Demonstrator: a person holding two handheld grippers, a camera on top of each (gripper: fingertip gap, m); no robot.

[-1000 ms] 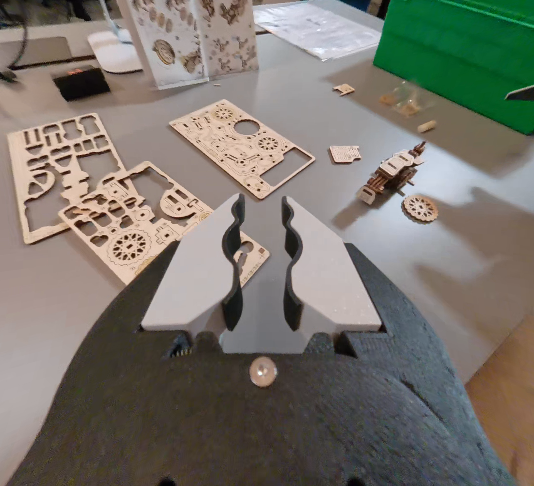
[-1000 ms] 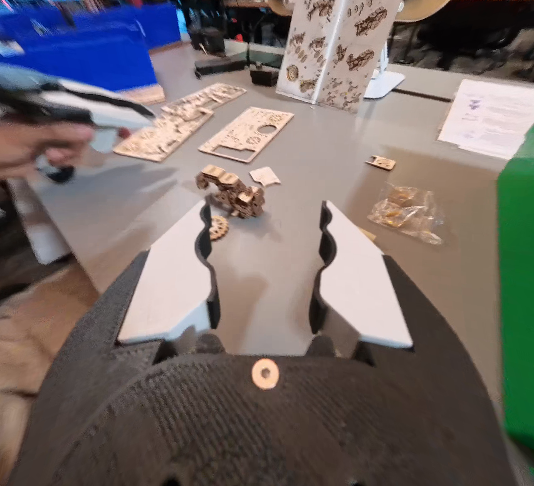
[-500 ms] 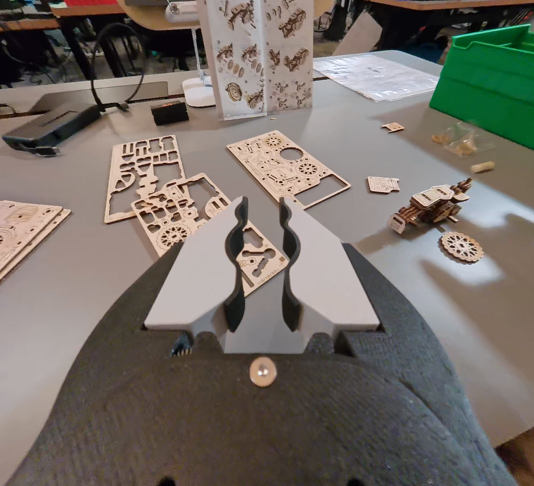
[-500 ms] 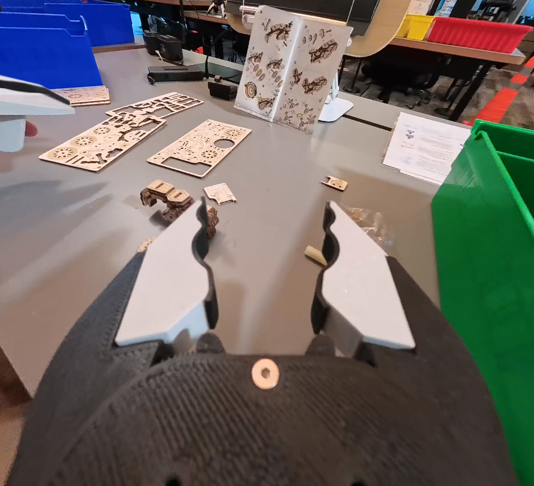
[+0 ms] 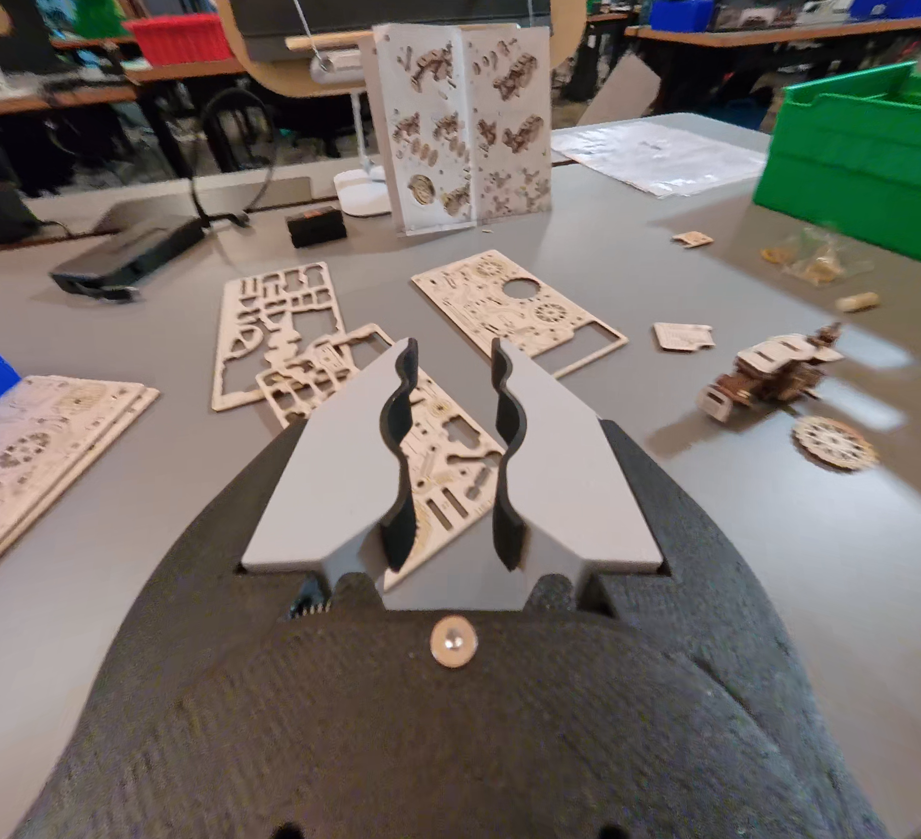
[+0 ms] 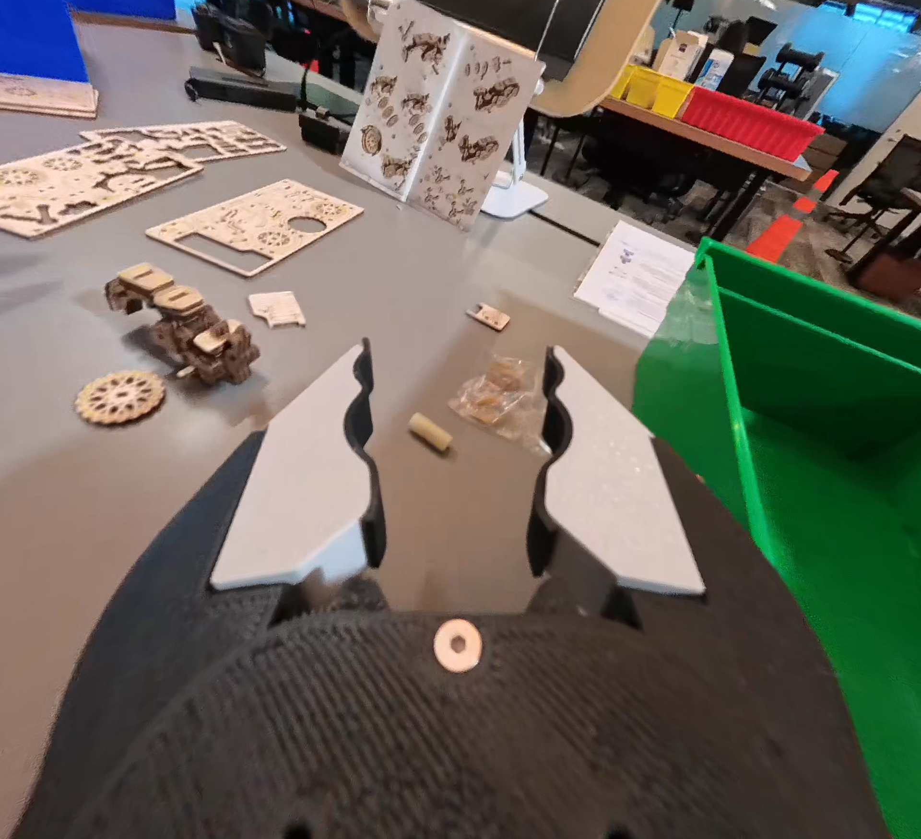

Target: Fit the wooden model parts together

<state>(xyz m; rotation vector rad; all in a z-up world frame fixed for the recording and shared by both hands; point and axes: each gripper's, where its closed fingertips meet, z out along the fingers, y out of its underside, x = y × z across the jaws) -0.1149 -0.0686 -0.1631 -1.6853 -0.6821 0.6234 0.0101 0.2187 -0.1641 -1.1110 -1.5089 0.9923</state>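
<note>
Wooden model (image 6: 182, 324) and its loose wheel (image 6: 120, 397) lie side by side on my bench (image 6: 408, 296), ready for joining; both tongs, left (image 5: 452, 436) and right (image 6: 456, 421), hang released, empty.

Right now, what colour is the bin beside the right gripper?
Bright green, plain with no pattern. The bin shows best in the right wrist view, to the right of the right gripper.

A green plastic bin (image 6: 817, 416) is filling the frame's right side. A white printed paper sheet (image 6: 643, 277) is lying just left of it. Blue bins (image 6: 35, 17) are standing at upper left.
</note>
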